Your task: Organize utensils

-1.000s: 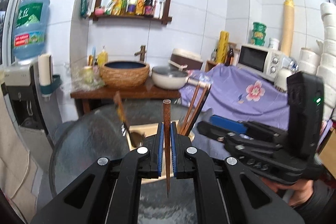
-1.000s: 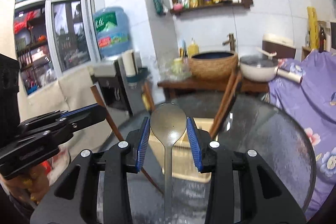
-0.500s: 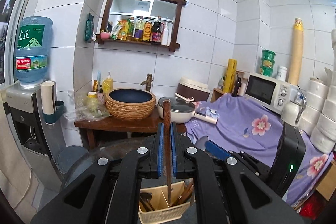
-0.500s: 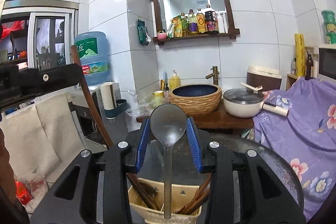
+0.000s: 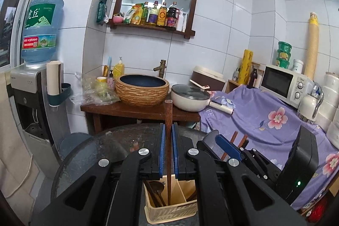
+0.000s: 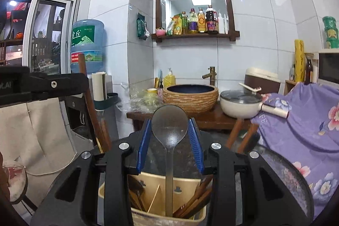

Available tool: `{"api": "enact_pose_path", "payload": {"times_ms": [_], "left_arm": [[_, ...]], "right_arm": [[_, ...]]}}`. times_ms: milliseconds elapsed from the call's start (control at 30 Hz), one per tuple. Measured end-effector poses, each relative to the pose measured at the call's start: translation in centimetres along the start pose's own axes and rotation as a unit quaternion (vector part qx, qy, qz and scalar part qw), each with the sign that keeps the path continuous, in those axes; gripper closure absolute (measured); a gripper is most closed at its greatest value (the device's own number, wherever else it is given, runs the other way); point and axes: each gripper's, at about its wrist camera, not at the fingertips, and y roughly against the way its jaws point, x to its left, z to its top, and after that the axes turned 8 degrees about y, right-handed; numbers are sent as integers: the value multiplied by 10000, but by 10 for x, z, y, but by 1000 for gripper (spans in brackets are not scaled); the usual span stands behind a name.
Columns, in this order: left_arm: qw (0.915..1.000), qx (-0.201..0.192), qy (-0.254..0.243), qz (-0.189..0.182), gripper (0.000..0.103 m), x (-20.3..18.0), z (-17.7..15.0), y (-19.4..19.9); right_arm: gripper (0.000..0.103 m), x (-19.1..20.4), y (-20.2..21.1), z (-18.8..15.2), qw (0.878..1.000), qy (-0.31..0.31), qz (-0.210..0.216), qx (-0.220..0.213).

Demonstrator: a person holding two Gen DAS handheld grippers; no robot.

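Observation:
My left gripper is shut on a dark wooden stick, held upright with its lower end inside the beige utensil holder. My right gripper is shut on a metal spoon, bowl up, its handle reaching down into the middle compartment of the holder. Wooden spoons lie in the left compartment and chopsticks lean in the right one. The right gripper's body shows in the left wrist view. The left gripper's body shows in the right wrist view.
The holder stands on a round glass table. Behind it a wooden stand carries a woven basin and a white pan. A purple floral cloth covers furniture at right. A water dispenser stands at left.
Both grippers have tilted up to vertical over the holder and come down. The stick and the spoon handle now reach into its compartments.

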Motion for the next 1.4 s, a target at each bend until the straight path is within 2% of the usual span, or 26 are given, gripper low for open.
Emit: {"api": "enact_pose_path", "payload": {"times_ms": [333, 500, 533, 633, 800, 867, 933, 1100, 1167, 1233, 1300, 1367, 1400], "left_arm": [[9992, 384, -60, -14, 97, 10, -40, -10], [9978, 635, -186, -9, 97, 9, -56, -17], [9976, 669, -199, -1, 97, 10, -58, -19], [9977, 649, -176, 2, 97, 13, -60, -17], [9978, 638, -138, -88, 94, 15, -57, -10], [9983, 550, -122, -111, 81, 15, -55, -2], [9992, 354, -56, -149, 56, 16, -53, 11], [9999, -33, -76, -112, 40, 10, -54, 37], [9998, -161, -113, -96, 34, 6, -56, 46], [9993, -350, -126, -35, 21, 4, -59, 59], [9987, -502, -93, 21, 14, 6, -62, 70], [9981, -607, -64, 62, 9, 8, -69, 82], [9979, -638, -55, 87, 7, 9, -72, 86]], "right_arm": [[66, 2, 5, -35, 9983, 69, -55, 584], [66, 7, 8, -43, 9962, 315, -48, 814], [64, 8, 9, -44, 9958, 328, -47, 854], [46, 10, 16, -44, 9961, 453, -94, 748], [44, 11, 28, -42, 9959, 620, -85, 659], [43, 9, 35, -43, 9960, 606, -68, 650], [41, 5, 43, -43, 9965, 510, 7, 661], [38, 7, 65, -44, 9974, 517, 74, 498], [28, 8, 75, -46, 9978, 483, 98, 449], [28, 8, 86, -50, 9980, 446, 113, 434], [27, 7, 96, -54, 9979, 389, 129, 498], [15, 5, 105, -59, 9980, 302, 119, 535], [14, 5, 110, -62, 9981, 264, 128, 534]]}}
